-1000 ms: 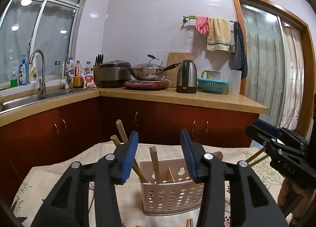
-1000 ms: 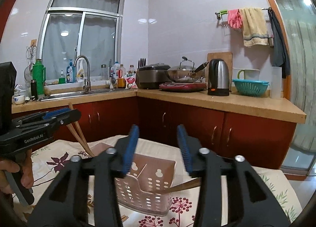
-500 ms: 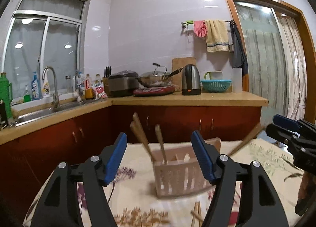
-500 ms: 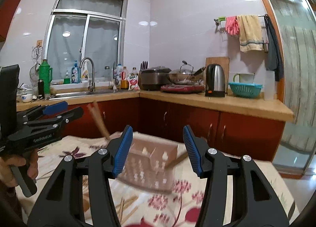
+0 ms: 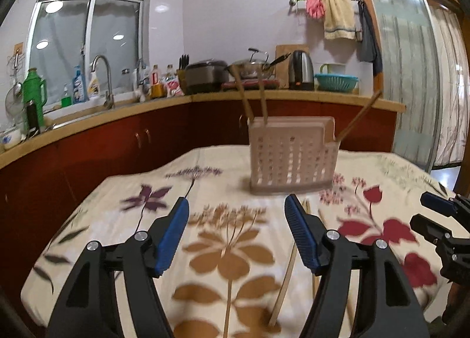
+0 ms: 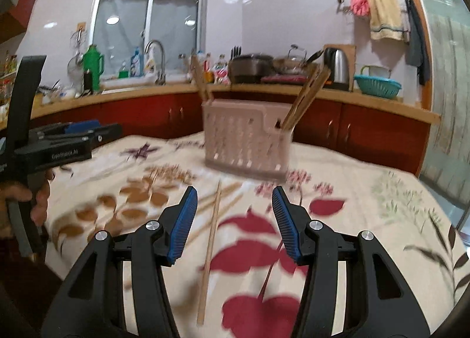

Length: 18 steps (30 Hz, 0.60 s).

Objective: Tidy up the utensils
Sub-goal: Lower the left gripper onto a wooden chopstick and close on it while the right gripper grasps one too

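Note:
A pale perforated utensil basket [image 5: 289,156] stands on the flowered tablecloth [image 5: 229,250], also in the right wrist view [image 6: 246,144]. Wooden chopsticks [image 5: 357,119] stick up out of it at both ends [image 6: 305,94]. Loose chopsticks lie on the cloth in front of it [image 5: 283,276] [image 6: 210,244]. My left gripper [image 5: 236,211] is open and empty, drawn back from the basket. My right gripper [image 6: 235,200] is open and empty, above the loose chopstick.
Behind the table runs a kitchen counter [image 5: 293,95] with red cabinets, a sink tap [image 5: 102,79], a kettle [image 5: 301,69], a wok and bottles. A glass door [image 5: 411,73] is at the right. The table's edges fall away left and right.
Both grippers have pulled back from the basket, which now looks farther off. The loose chopsticks on the cloth have come into view. Both grippers stay open.

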{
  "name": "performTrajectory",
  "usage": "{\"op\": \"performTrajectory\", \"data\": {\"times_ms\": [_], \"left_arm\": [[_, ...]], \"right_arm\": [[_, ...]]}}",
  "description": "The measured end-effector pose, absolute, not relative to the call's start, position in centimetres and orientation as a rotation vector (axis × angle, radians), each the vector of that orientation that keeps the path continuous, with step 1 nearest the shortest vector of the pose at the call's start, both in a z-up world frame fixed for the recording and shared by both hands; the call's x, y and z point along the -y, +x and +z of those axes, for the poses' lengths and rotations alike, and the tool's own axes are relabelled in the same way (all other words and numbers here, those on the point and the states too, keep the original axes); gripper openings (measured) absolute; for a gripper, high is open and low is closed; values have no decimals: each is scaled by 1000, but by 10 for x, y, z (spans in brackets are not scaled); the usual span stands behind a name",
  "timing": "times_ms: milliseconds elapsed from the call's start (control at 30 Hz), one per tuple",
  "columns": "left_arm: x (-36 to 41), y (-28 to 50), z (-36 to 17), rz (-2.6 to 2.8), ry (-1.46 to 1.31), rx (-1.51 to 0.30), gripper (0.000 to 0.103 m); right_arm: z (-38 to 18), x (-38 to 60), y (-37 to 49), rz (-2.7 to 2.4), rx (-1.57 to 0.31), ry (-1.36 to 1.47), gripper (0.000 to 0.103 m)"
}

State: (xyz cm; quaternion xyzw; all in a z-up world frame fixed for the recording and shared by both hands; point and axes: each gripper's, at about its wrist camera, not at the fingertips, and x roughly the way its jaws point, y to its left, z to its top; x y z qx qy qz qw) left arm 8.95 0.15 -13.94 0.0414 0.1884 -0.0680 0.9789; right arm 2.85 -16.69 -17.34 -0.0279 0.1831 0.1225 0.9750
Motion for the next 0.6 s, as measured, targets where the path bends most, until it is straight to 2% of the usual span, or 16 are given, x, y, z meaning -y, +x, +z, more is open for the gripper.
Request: {"op": "performTrajectory", "data": {"times_ms": [133, 267, 433, 600], "left_arm": [[-4, 77, -157, -128, 75, -409, 66], [-2, 70, -171, -124, 91, -433, 66], [1, 68, -183, -130, 104, -463, 66], [4, 69, -192, -144, 115, -487, 66]], "right_arm": [[-194, 165, 21, 277, -421, -66, 49], [-214, 159, 19, 314, -493, -83, 39], [-230, 155, 23, 331, -564, -97, 36], [-236, 158, 27, 317, -604, -100, 19]]}}
